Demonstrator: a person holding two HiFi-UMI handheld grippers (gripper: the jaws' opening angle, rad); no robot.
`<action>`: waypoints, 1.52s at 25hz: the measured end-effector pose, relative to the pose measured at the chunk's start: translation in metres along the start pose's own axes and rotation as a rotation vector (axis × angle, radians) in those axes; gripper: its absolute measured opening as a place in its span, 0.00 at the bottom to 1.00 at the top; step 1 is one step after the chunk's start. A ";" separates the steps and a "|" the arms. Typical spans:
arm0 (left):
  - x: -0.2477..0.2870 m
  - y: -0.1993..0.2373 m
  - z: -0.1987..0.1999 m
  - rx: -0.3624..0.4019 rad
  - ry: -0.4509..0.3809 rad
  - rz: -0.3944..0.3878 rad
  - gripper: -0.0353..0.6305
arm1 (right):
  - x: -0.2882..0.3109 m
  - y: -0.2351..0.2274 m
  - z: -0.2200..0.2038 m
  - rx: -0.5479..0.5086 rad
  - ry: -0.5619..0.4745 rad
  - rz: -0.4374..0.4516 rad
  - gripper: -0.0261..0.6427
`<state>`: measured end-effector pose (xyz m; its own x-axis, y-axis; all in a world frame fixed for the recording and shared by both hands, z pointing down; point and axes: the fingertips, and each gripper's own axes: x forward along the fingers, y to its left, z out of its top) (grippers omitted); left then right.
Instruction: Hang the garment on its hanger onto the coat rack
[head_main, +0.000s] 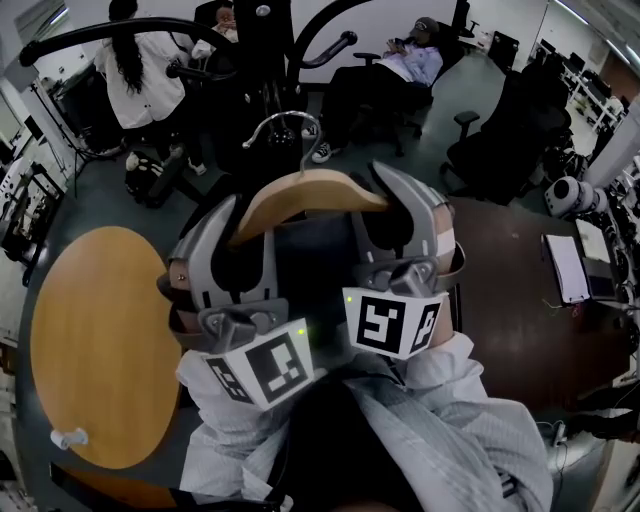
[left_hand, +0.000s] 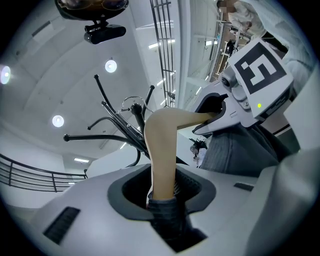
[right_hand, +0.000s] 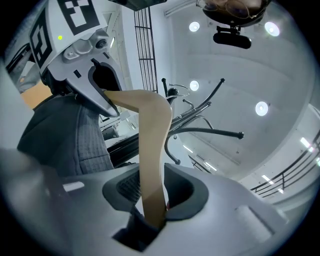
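Observation:
A wooden hanger (head_main: 310, 192) with a metal hook (head_main: 285, 124) carries a dark grey garment (head_main: 312, 245) and is held up in front of me. My left gripper (head_main: 240, 235) is shut on the hanger's left arm, which runs up between its jaws in the left gripper view, hanger (left_hand: 162, 150), gripper (left_hand: 162, 192). My right gripper (head_main: 397, 205) is shut on the right arm, hanger (right_hand: 152, 150), gripper (right_hand: 152, 200). The black coat rack (head_main: 265, 60) with curved arms stands just beyond the hook. It also shows behind the hanger as rack (left_hand: 117, 135) and rack (right_hand: 200, 125).
A round wooden table (head_main: 100, 340) lies low at the left. A person in white (head_main: 140, 70) stands behind the rack, and another person (head_main: 415, 55) reclines in a chair. Black office chairs (head_main: 510, 130) and a desk with papers (head_main: 565, 265) fill the right.

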<state>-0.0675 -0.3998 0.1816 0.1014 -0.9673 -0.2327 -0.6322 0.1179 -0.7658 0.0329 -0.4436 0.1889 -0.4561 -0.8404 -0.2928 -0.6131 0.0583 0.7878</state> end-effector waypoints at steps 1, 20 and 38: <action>0.006 0.000 -0.004 0.000 0.009 0.002 0.23 | 0.007 0.002 -0.002 0.004 -0.002 0.012 0.19; 0.046 -0.023 -0.073 0.021 0.077 -0.008 0.23 | 0.062 0.066 -0.043 0.071 0.013 0.138 0.19; 0.018 -0.018 -0.068 0.055 -0.014 -0.080 0.31 | 0.029 0.070 -0.026 0.107 -0.050 0.310 0.24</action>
<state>-0.1064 -0.4351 0.2321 0.1608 -0.9709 -0.1776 -0.5786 0.0531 -0.8139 -0.0061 -0.4777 0.2500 -0.6606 -0.7468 -0.0764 -0.5034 0.3652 0.7831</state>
